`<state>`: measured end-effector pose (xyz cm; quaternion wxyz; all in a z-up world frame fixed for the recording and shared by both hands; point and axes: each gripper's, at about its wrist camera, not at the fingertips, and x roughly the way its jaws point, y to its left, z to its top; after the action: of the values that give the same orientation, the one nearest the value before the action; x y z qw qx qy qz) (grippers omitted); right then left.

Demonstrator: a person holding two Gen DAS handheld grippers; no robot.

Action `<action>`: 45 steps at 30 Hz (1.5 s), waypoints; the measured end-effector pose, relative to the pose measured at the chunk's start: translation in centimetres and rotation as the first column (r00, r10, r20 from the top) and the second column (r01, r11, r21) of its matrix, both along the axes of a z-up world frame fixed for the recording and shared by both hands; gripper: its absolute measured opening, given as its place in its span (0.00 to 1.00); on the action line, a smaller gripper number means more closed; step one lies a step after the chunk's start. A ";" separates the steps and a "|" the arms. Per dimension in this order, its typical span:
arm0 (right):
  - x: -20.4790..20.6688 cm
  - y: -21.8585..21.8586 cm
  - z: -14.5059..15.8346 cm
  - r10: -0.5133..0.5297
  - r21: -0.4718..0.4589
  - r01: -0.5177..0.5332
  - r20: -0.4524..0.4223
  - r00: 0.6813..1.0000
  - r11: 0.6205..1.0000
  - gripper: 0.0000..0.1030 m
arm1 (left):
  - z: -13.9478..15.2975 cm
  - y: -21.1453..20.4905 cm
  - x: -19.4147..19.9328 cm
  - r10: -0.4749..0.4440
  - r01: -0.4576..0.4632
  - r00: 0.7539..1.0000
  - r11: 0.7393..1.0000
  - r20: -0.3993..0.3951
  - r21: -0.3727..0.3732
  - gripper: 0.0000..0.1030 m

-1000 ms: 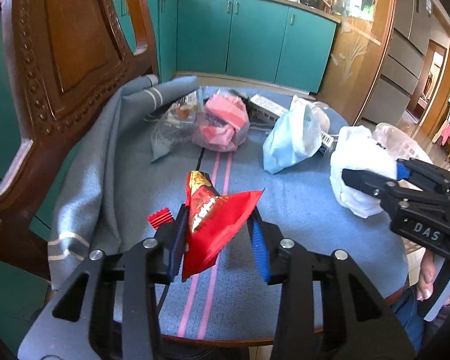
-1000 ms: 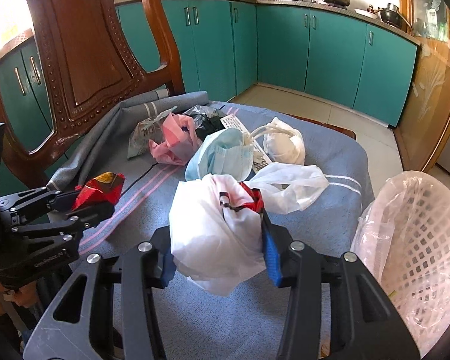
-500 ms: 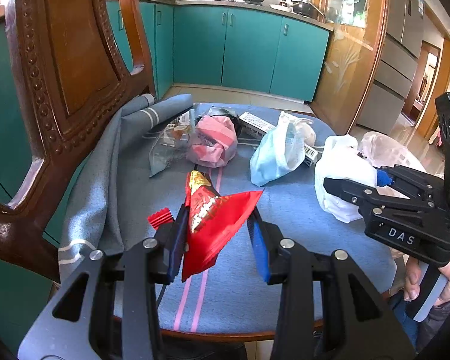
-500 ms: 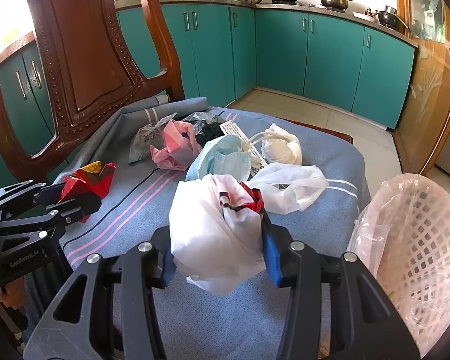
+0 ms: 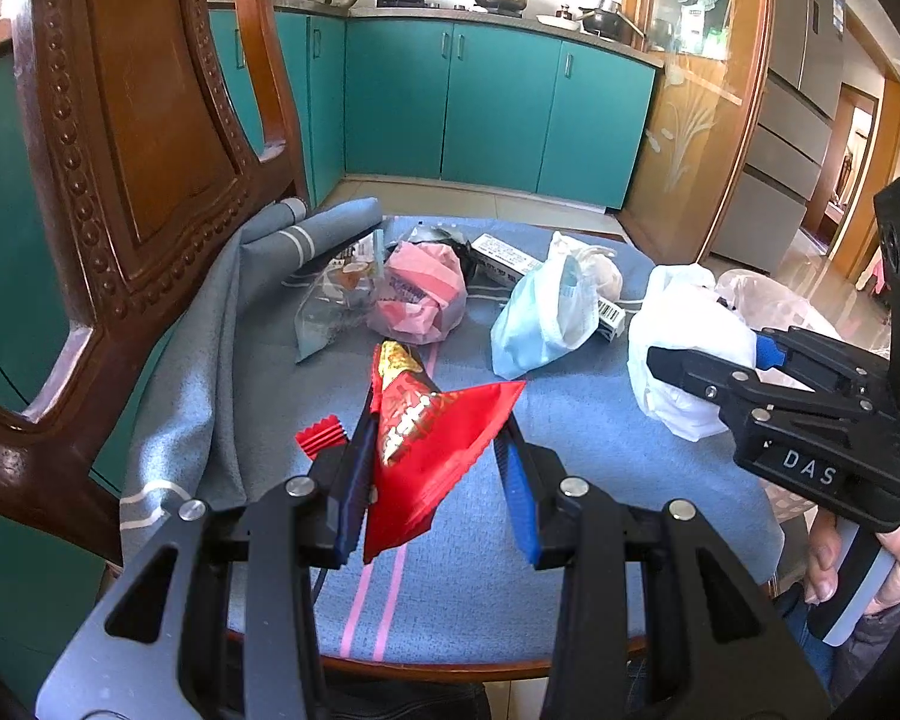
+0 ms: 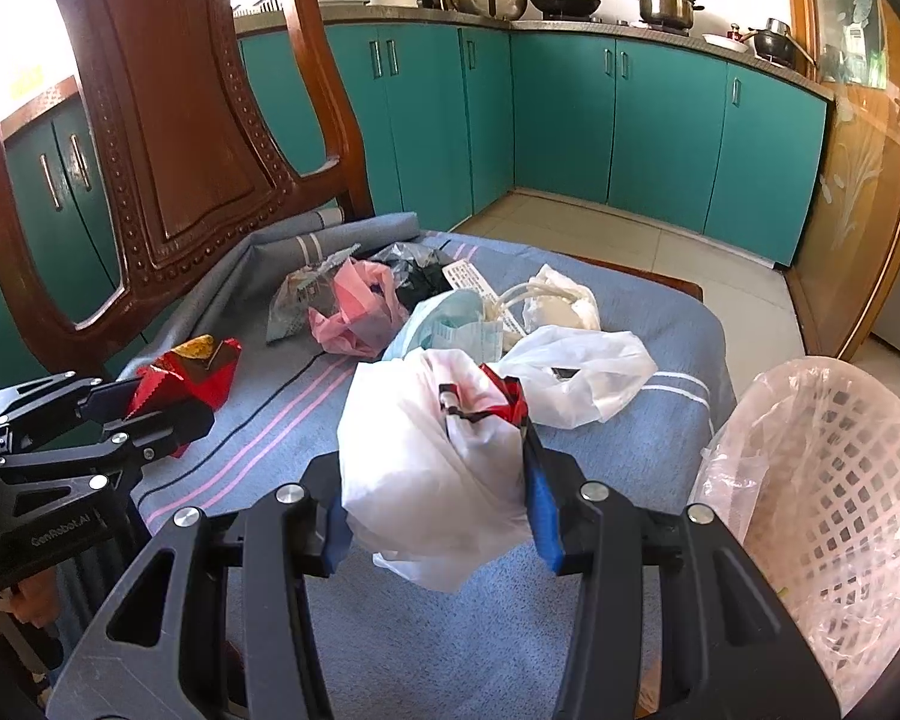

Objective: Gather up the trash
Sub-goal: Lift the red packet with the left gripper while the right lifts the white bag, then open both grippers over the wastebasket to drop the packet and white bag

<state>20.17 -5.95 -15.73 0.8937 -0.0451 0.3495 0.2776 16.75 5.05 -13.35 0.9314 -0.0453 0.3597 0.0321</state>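
Trash is filling both our hands above the blue-clothed table [image 6: 660, 312]: we are pinching a red snack wrapper [image 5: 432, 438] in the left gripper [image 5: 438, 480] and squeezing a white plastic bag [image 6: 432, 462] in the right gripper [image 6: 438, 516]. Beside us the lined basket [image 6: 840, 480] is waiting; we are risking the slippery bag sliding free short of its rim.

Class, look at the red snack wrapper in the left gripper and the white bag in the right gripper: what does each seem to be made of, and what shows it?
Red snack wrapper: probably glossy plastic film; it shines, holds sharp creases and has a zigzag-cut edge.
White bag: probably thin soft plastic, slightly see-through, bunched in loose wrinkles with red showing at its mouth.
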 end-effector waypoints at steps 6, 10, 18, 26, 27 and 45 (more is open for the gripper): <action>-0.3 -0.3 0.7 -0.001 0.024 0.001 0.019 1.000 1.000 0.46 | 0.5 -0.3 -0.3 -0.004 0.004 1.000 1.000 0.011 0.007 0.39; -0.6 -0.4 1.1 0.006 0.043 -0.008 0.035 0.999 0.999 0.46 | 0.7 -0.2 -0.4 -0.002 0.001 1.000 1.000 0.014 0.004 0.39; -0.9 -1.3 2.3 0.047 0.159 -0.053 0.041 0.998 0.986 0.46 | 1.4 -0.4 -0.9 0.000 0.000 1.000 1.000 0.029 0.000 0.39; -0.8 -6.5 4.0 -0.088 0.197 0.070 0.083 0.993 0.978 0.46 | 2.8 -2.9 0.5 -0.071 0.073 0.996 0.997 0.054 -0.024 0.39; -0.8 -7.6 4.2 -0.125 0.190 0.106 0.093 0.988 0.976 0.46 | 3.1 -3.5 0.8 -0.088 0.090 0.994 0.995 0.063 -0.029 0.39; -1.2 -27.9 0.3 -0.623 0.353 0.679 -0.275 0.733 0.643 0.86 | 2.2 -24.5 7.3 -0.567 0.568 0.822 0.813 0.046 -0.129 0.62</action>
<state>18.97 -33.87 -15.45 0.8955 0.3002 0.3284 0.0094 24.08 -19.43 -11.11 0.8943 0.0003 0.3555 -0.2718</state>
